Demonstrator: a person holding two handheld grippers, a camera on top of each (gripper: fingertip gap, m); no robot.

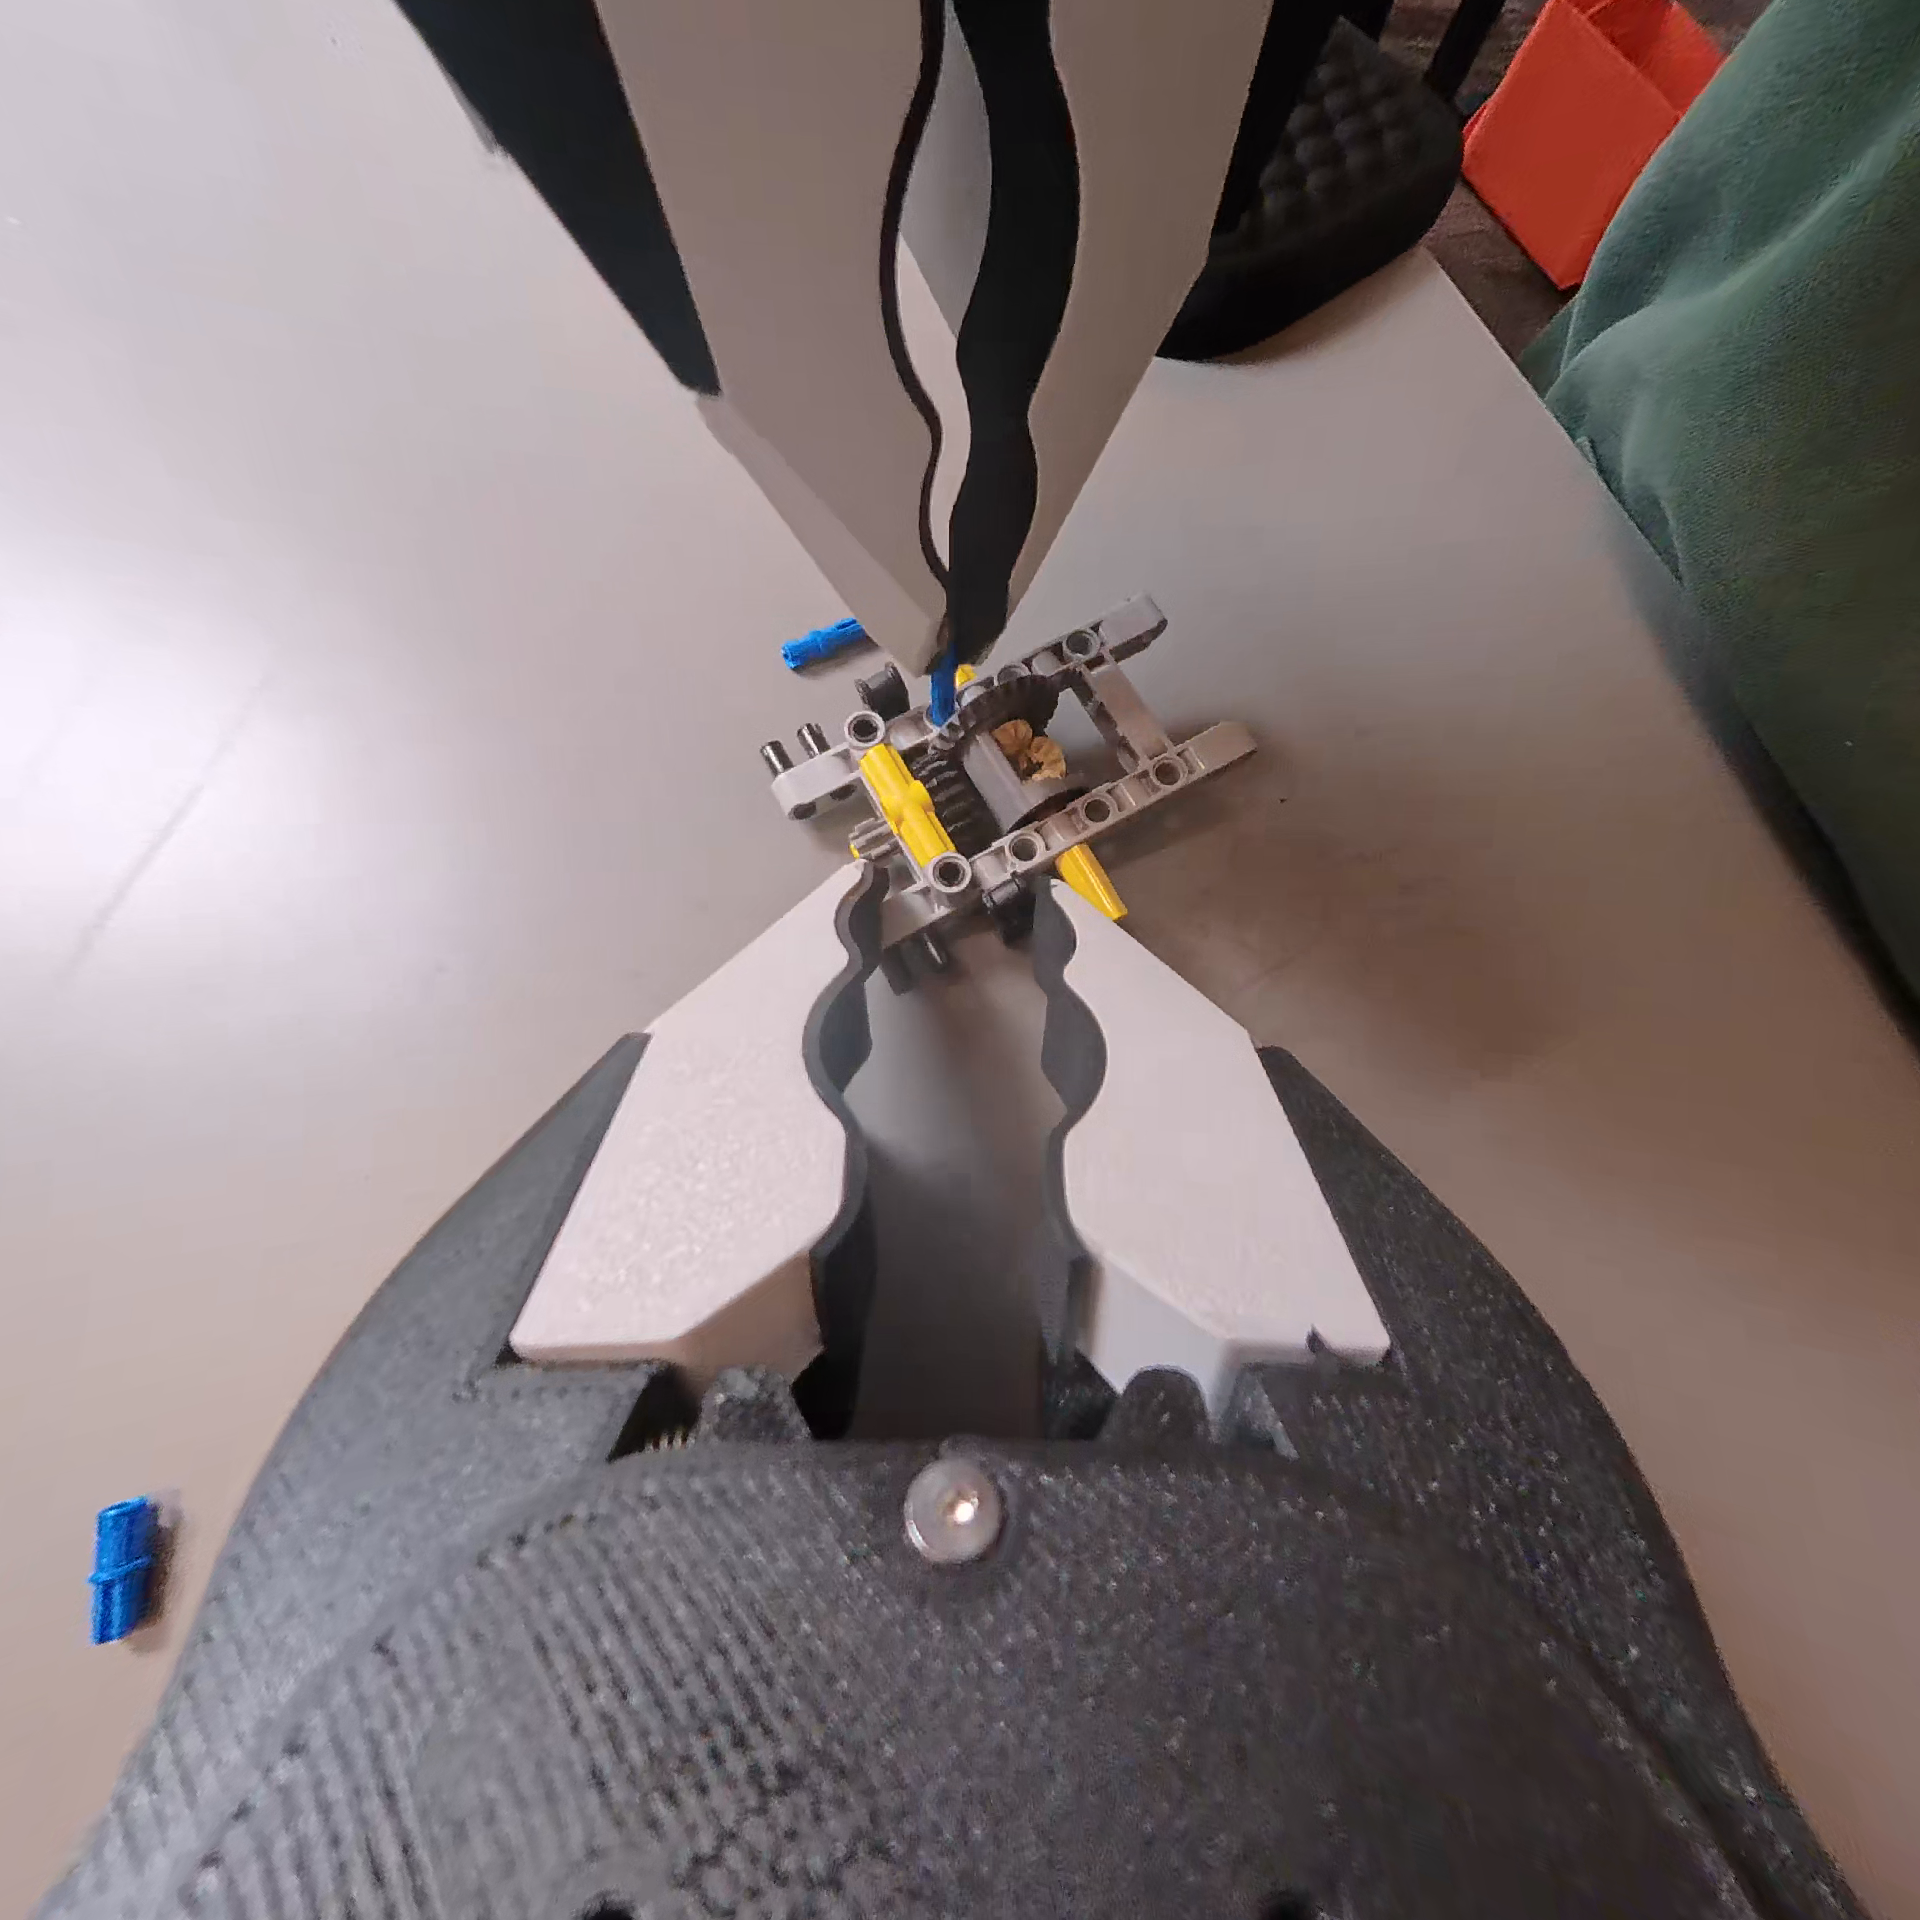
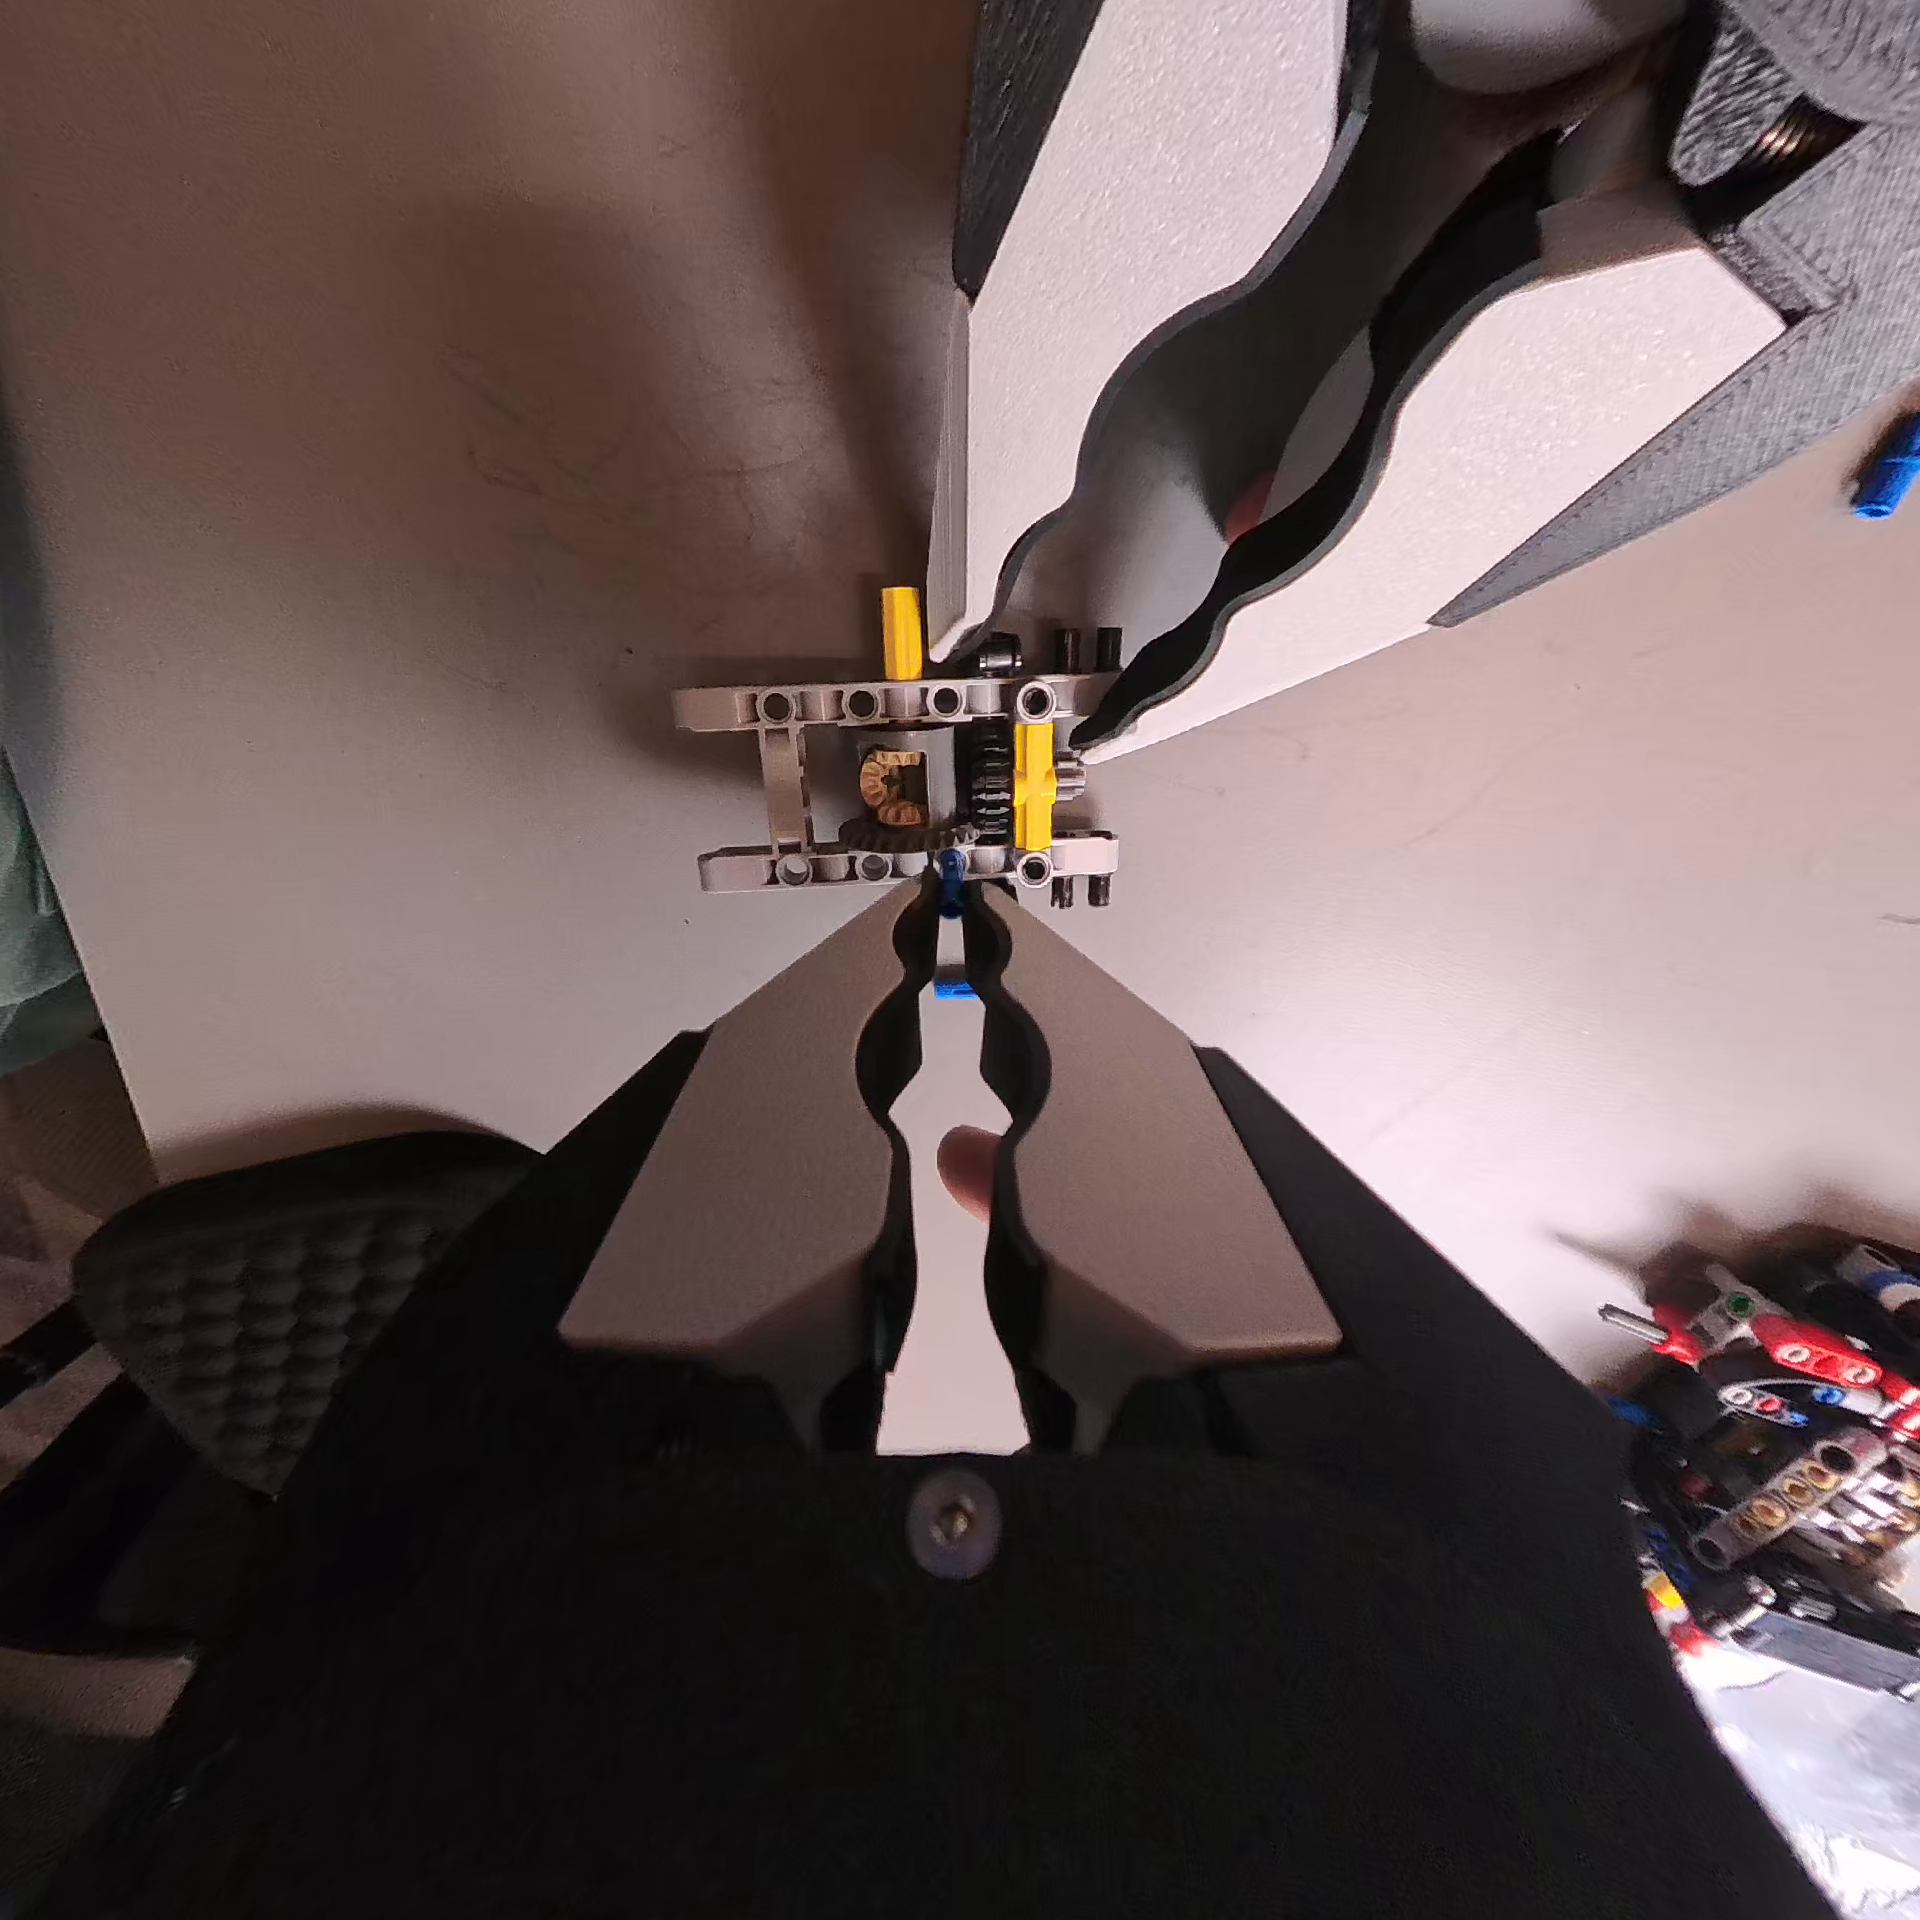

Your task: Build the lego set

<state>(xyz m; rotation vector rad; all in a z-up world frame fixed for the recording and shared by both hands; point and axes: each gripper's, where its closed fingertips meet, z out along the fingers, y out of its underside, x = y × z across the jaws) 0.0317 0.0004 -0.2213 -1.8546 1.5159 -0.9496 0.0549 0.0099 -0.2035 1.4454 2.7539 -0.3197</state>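
I have a pale table (image 1: 312, 520) filling both views, and everything sits on it. Past its far right edge in the left wrist view I see a green fabric mass (image 1: 1766, 468), an orange box (image 1: 1579, 135) and a dark dimpled chair seat (image 1: 1340, 177). In the right wrist view a heap of loose parts (image 2: 1787, 1475), red, black and grey, lies at the near right of the table, well apart from the work. The lego assembly (image 1: 997, 790) rests on the table between my two grippers: two grey holed beams joined by a cross frame, with black gears, a tan bevel gear in a grey housing, and yellow axle pieces, one of which pokes out past the beam on one side. Short black pins stick out at its ends. My left gripper (image 1: 961, 920) is clamped on the near grey beam, its wavy dark pads pressed against the beam's edge and the black pins there. My right gripper (image 2: 948, 902) comes in from the opposite side with its tips pinched together on a thin blue pin (image 2: 950, 868), whose end touches a hole in the beam on that side. The right gripper's body blocks much of the far end of the assembly in the left wrist view. A loose blue connector (image 1: 821, 644) lies just beside the assembly, and another blue connector (image 1: 125, 1569) lies near my left gripper's body, at the left.
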